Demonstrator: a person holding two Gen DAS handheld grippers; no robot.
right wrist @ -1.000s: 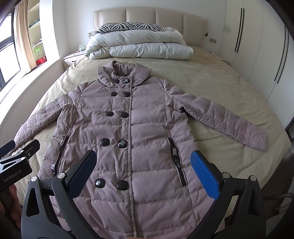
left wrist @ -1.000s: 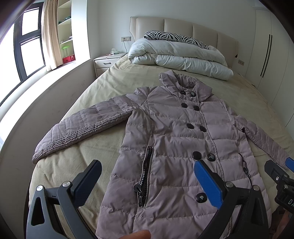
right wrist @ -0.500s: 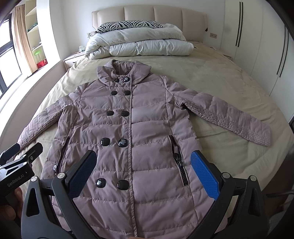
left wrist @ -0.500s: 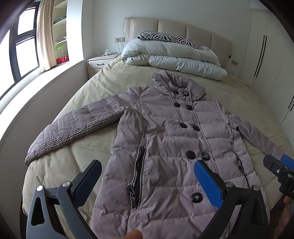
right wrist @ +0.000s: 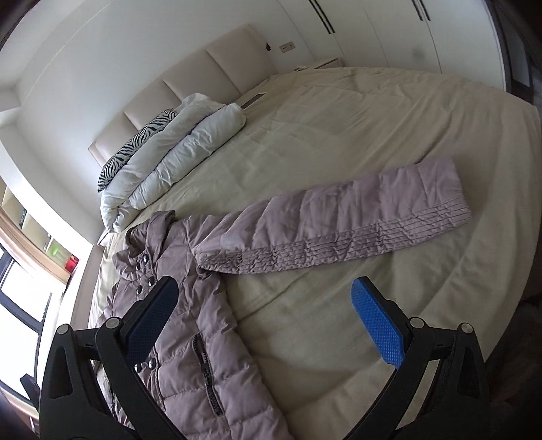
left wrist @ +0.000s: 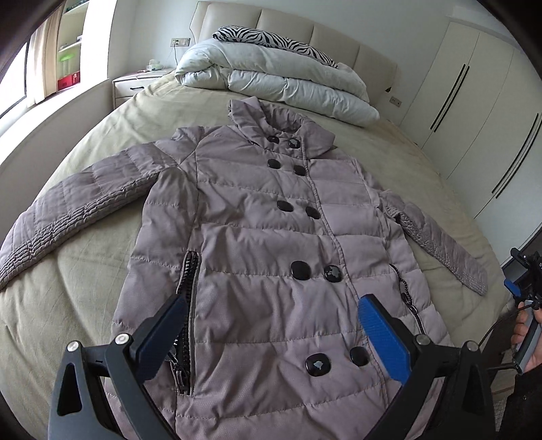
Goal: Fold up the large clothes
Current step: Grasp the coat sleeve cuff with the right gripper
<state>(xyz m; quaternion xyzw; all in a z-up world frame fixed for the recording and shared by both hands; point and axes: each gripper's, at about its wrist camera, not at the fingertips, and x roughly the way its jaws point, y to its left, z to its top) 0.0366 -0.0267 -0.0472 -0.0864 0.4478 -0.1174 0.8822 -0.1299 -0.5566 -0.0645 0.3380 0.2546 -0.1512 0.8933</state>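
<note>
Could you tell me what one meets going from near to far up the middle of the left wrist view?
Left gripper → coat, laid flat and buttoned, hem nearest → its collar → folded white duvet → zebra-print pillow → padded headboard.

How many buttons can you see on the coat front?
10 on the coat, in five pairs down the front: collar, chest, midriff, waist, hem. The left gripper may hide more.

bed, white duvet, zebra pillow
</note>
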